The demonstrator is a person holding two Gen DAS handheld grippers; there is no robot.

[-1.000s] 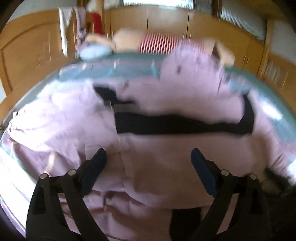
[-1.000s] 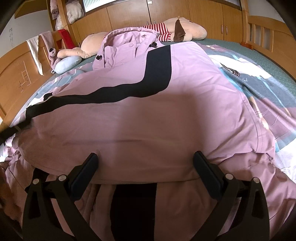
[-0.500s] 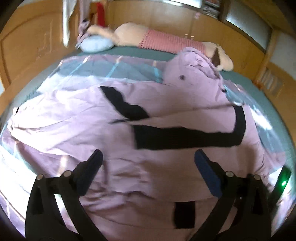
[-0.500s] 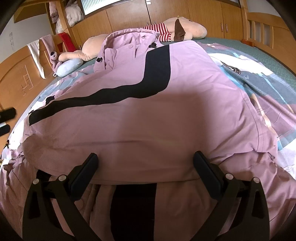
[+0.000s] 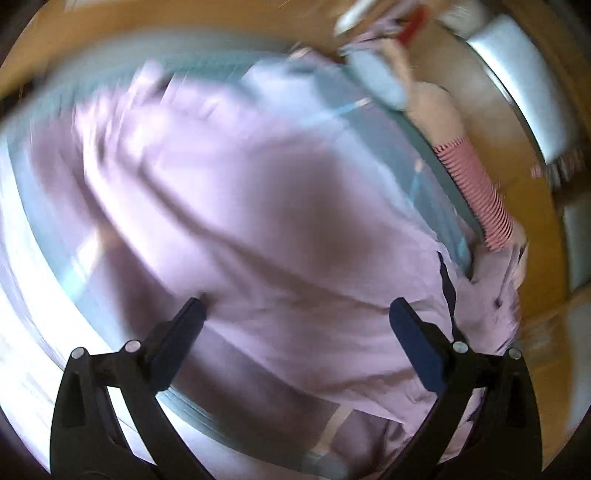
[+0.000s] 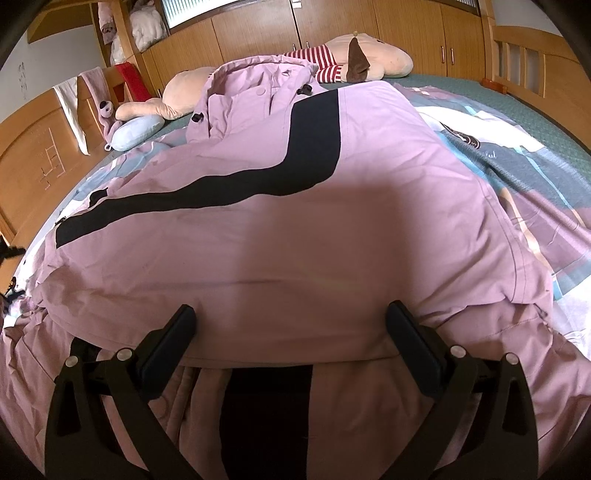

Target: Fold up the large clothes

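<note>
A large pink jacket (image 6: 295, 240) with a curved black stripe (image 6: 306, 147) lies spread on the bed, hood (image 6: 258, 85) toward the far end. My right gripper (image 6: 291, 328) is open and empty, low over the jacket's near folded edge. My left gripper (image 5: 295, 321) is open and empty, above the jacket (image 5: 277, 229) in a blurred, rotated view. Its side of the jacket shows plain pink cloth with a thin dark strip (image 5: 447, 284) at the right.
The bed has a patterned blue, white and pink sheet (image 6: 517, 155). A plush toy in a red striped shirt (image 6: 351, 62) and a blue pillow (image 6: 136, 131) lie at the head. A wooden headboard (image 6: 37, 155) stands at the left, wooden cupboards (image 6: 369, 18) behind.
My left gripper has swung and rotated sharply, so its view is tilted and blurred and faces the jacket's left side. My right gripper has stayed almost still. Both stay open.
</note>
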